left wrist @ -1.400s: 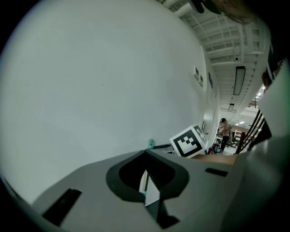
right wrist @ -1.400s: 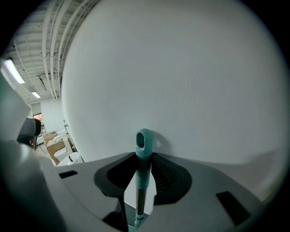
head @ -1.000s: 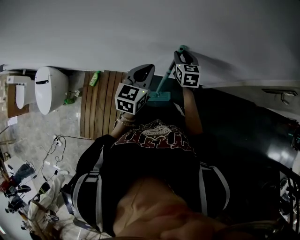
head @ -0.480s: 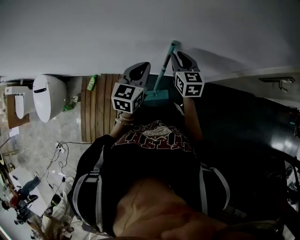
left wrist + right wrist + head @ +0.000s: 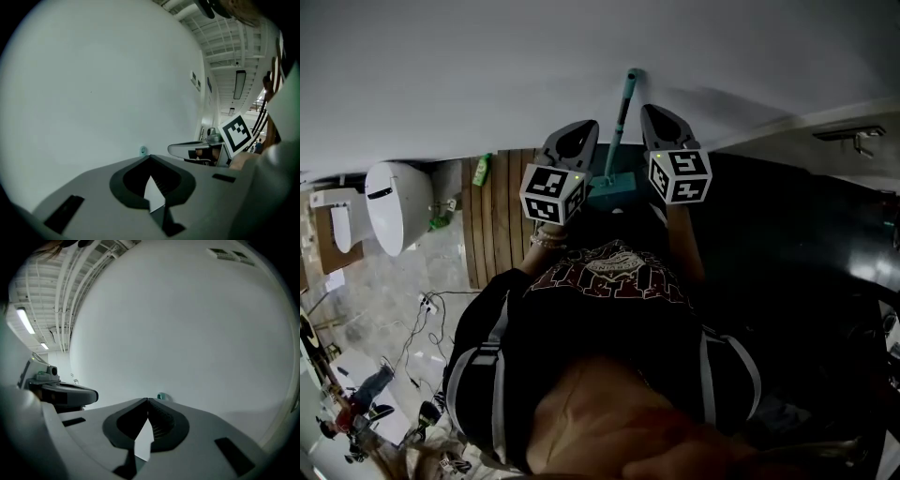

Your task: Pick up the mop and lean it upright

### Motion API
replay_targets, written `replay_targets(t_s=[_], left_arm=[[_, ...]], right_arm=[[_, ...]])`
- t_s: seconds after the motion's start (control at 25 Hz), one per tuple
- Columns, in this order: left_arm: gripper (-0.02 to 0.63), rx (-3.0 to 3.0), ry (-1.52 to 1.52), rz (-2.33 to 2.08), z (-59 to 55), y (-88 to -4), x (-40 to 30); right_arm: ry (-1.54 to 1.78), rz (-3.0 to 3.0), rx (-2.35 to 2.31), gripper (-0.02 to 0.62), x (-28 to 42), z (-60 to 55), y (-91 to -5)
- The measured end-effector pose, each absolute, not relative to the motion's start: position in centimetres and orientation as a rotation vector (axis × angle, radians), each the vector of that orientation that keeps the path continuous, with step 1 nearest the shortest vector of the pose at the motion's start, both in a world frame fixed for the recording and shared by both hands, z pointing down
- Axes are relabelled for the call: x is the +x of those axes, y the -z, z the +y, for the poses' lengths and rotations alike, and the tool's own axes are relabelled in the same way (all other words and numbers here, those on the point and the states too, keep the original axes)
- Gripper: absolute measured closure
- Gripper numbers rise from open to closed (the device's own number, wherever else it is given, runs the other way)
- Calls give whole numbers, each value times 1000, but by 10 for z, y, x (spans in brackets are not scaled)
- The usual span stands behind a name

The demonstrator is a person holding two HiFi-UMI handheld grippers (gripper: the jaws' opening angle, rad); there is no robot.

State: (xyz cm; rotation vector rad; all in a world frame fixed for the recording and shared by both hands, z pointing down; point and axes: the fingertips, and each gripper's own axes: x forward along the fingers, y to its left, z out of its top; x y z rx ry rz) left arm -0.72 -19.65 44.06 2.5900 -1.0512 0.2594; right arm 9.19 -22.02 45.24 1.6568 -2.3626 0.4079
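Observation:
A teal mop stands nearly upright against the pale wall, its handle (image 5: 621, 122) rising from the flat mop head (image 5: 612, 193) on the dark floor. The handle's top end shows as a small teal dot past the jaws in both gripper views (image 5: 143, 150) (image 5: 161, 396). My left gripper (image 5: 579, 127) is just left of the handle and my right gripper (image 5: 649, 112) just right of it. Neither touches the mop. In the gripper views the left gripper (image 5: 150, 157) and the right gripper (image 5: 147, 399) both have their jaw tips meeting, with nothing held between them.
A white toilet (image 5: 396, 202) stands at the left, beside a wooden slatted mat (image 5: 497, 211) with a green bottle (image 5: 483, 169) at its far end. Cables (image 5: 422, 305) lie on the tiled floor. A dark floor area (image 5: 787, 253) spreads to the right.
The mop handle has swung from leaning right to nearly upright against the wall. The right gripper, earlier at the handle's top, now sits clear of it to the right.

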Motion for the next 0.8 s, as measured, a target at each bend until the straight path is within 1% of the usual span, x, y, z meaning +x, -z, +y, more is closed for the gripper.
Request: replay_targets(t_s=[0.8], left_arm=[[560,2665,-288,-938,-159,-433,21]], right_arm=[[-456,-2389,1694,577,94,-151,-433]])
